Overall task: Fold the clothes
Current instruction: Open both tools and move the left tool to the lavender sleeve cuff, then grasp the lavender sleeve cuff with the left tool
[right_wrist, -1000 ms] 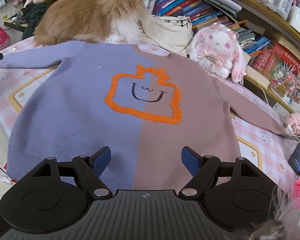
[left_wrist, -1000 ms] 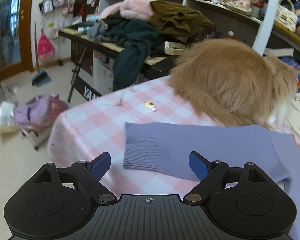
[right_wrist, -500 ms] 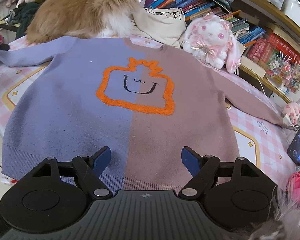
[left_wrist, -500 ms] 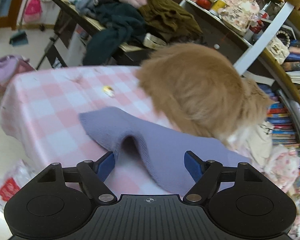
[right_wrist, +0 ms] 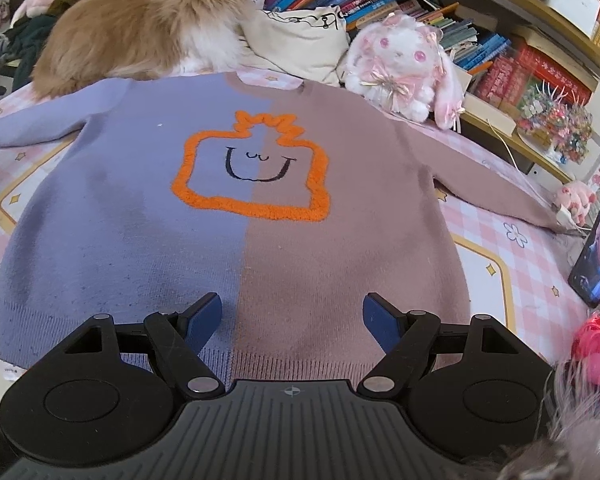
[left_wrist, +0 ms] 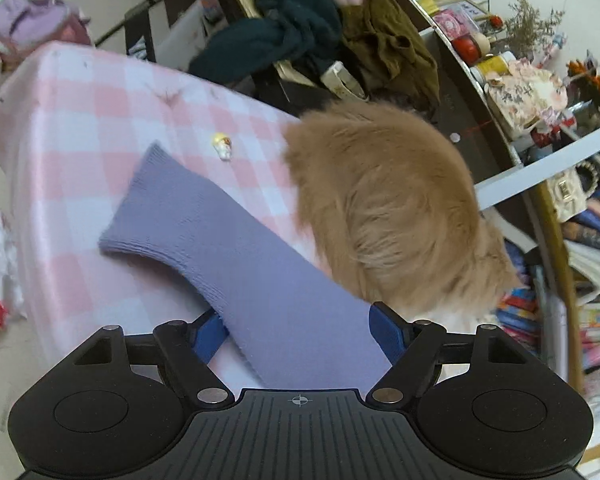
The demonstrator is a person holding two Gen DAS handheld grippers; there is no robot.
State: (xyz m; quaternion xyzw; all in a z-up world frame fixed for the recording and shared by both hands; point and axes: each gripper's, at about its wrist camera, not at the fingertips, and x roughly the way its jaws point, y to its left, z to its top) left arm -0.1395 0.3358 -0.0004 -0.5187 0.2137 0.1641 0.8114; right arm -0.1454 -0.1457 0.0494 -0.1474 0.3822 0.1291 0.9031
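Observation:
A sweater (right_wrist: 236,216), half lavender and half mauve with an orange outlined face, lies flat and face up on the pink checked table (right_wrist: 540,264). Its lavender sleeve (left_wrist: 236,252) runs between the wide-apart jaws of my left gripper (left_wrist: 296,330); the sleeve is raised off the cloth near the fingers, and whether a finger touches it I cannot tell. My right gripper (right_wrist: 292,320) is open and empty, just above the sweater's hem at the colour seam. The mauve sleeve (right_wrist: 496,188) stretches right.
A fluffy orange cat (left_wrist: 384,208) lies on the table against the lavender sleeve and shoulder; it also shows in the right wrist view (right_wrist: 140,28). A plush rabbit (right_wrist: 400,64), a cream bag (right_wrist: 300,40), a phone (right_wrist: 596,248) and bookshelves ring the table. A small yellow toy (left_wrist: 223,146) lies near the cuff.
My left gripper has moved in along the lavender sleeve, which now lies between its fingers and is lifted and bent. My right gripper has drifted slightly; the sweater body has not moved.

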